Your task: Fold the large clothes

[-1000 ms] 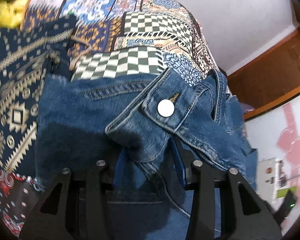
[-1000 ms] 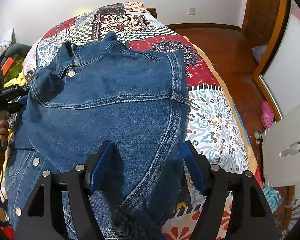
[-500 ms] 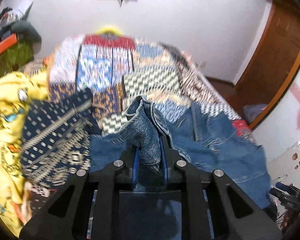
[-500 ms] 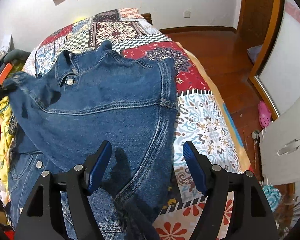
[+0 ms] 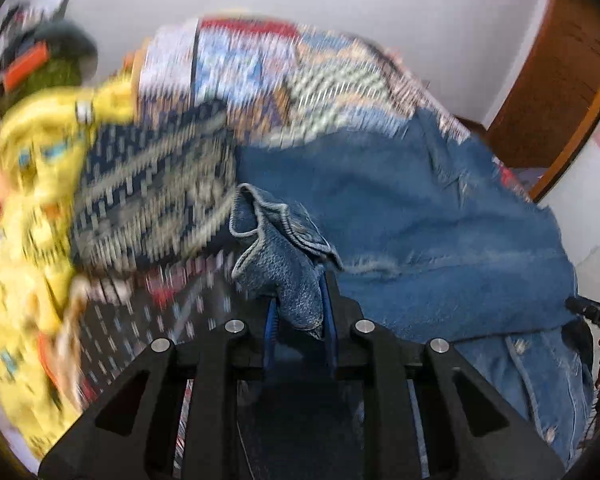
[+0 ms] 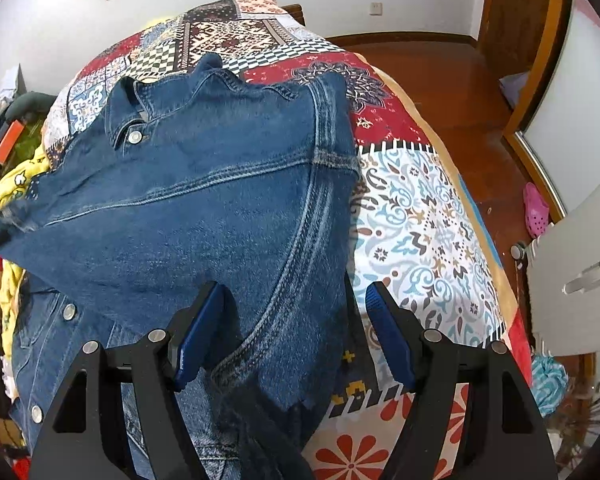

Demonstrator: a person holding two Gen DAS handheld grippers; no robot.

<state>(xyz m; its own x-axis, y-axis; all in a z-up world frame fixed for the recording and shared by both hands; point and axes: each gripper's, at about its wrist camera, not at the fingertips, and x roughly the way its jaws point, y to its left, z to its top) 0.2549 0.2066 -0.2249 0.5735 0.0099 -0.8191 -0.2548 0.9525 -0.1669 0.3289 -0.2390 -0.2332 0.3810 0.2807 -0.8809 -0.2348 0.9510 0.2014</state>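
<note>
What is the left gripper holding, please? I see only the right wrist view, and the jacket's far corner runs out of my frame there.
Observer: The left gripper is shut on a bunched fold of the jacket; its jaws have just closed in and eased slightly, with denim between them.
Operator: Is a button caught in the grip?
Observer: None shows in the fold, only stitched hems.
Operator: What lies beside that gripper?
Observer: A navy patterned cloth on its left in the left wrist view, blurred, with a yellow garment beyond it.
</note>
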